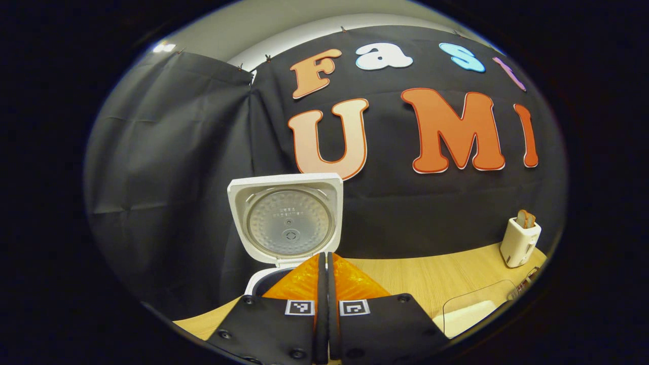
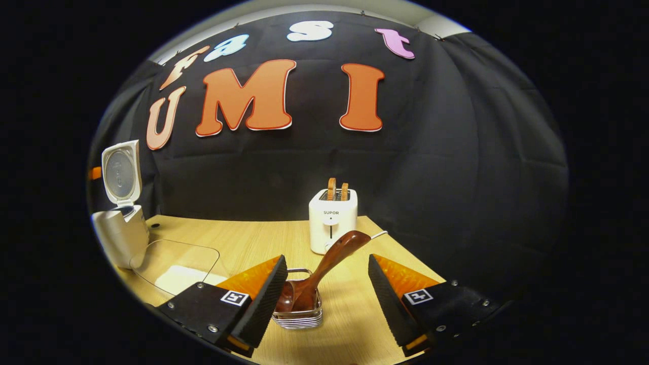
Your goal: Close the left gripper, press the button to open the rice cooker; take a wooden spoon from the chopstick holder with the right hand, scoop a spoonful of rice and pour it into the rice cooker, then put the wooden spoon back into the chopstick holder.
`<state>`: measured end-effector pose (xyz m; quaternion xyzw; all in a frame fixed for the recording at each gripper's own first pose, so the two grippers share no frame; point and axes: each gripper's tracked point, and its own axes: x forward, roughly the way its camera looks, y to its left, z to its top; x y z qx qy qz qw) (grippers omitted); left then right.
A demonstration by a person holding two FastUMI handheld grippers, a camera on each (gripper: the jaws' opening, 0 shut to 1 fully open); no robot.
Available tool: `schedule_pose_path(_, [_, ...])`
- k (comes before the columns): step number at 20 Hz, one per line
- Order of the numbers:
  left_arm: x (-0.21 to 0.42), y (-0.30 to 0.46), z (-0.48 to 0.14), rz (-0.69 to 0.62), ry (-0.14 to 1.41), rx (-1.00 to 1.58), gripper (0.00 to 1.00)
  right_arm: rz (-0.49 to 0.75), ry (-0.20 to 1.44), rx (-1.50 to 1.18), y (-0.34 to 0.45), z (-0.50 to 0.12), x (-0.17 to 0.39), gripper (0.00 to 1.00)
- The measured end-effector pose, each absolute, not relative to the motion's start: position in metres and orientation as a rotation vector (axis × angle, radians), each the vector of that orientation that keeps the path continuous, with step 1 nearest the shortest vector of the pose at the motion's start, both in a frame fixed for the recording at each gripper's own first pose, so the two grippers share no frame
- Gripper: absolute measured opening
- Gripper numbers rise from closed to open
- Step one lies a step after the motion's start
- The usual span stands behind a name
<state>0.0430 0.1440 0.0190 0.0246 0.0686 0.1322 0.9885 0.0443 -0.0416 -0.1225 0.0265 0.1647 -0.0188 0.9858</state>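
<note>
Left gripper closed before open rice cooker; right gripper spread around wooden spoon.

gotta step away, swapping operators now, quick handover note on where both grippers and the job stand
Left gripper: shut, empty, in front of the rice cooker.
Right gripper: open, empty, fingers either side of the wooden spoon, not gripping it.
Wooden spoon stands in the chopstick holder, handle leaning toward the toaster.
Clear rice container sits beside the cooker.
Done: lid open.
Left: grab spoon, scoop rice, pour it into the cooker, return spoon.
</note>
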Motion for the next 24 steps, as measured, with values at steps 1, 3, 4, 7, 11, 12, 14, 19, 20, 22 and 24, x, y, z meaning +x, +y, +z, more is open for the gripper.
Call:
schedule_pose_path(1, [0.043, 0.139, 0.015, 0.255, 0.143, 0.049, 0.04, -0.038, 0.336, 0.077, -0.044, -0.125, 0.048, 0.95])
schedule_pose_path(3, [0.040, 0.134, 0.008, 0.246, 0.153, 0.058, 0.05, -0.044, 0.331, 0.119, -0.052, -0.126, 0.060, 0.92])
schedule_pose_path(4, [0.039, 0.133, 0.003, 0.249, 0.158, 0.068, 0.05, -0.056, 0.339, 0.137, -0.059, -0.130, 0.066, 0.91])
schedule_pose_path(7, [0.037, 0.131, -0.003, 0.258, 0.169, 0.076, 0.05, -0.056, 0.345, 0.199, -0.064, -0.133, 0.075, 0.91])
schedule_pose_path(11, [0.034, 0.132, -0.010, 0.260, 0.181, 0.071, 0.12, -0.057, 0.333, 0.305, -0.066, -0.130, 0.082, 0.77])
schedule_pose_path(12, [0.034, 0.131, -0.011, 0.261, 0.184, 0.072, 0.13, -0.051, 0.329, 0.323, -0.064, -0.129, 0.082, 0.71])
schedule_pose_path(14, [0.034, 0.131, -0.013, 0.259, 0.186, 0.072, 0.18, -0.044, 0.321, 0.364, -0.060, -0.126, 0.082, 0.63])
schedule_pose_path(19, [0.029, 0.129, -0.019, 0.249, 0.195, 0.069, 0.23, -0.010, 0.312, 0.565, -0.045, -0.124, 0.084, 0.30])
schedule_pose_path(20, [0.029, 0.129, -0.021, 0.247, 0.198, 0.069, 0.23, 0.003, 0.308, 0.586, -0.042, -0.123, 0.085, 0.27])
schedule_pose_path(22, [0.026, 0.133, -0.023, 0.250, 0.201, 0.066, 0.23, 0.022, 0.303, 0.595, -0.036, -0.121, 0.085, 0.20])
schedule_pose_path(24, [0.024, 0.136, -0.026, 0.252, 0.205, 0.057, 0.23, 0.019, 0.300, 0.584, -0.033, -0.119, 0.083, 0.17])
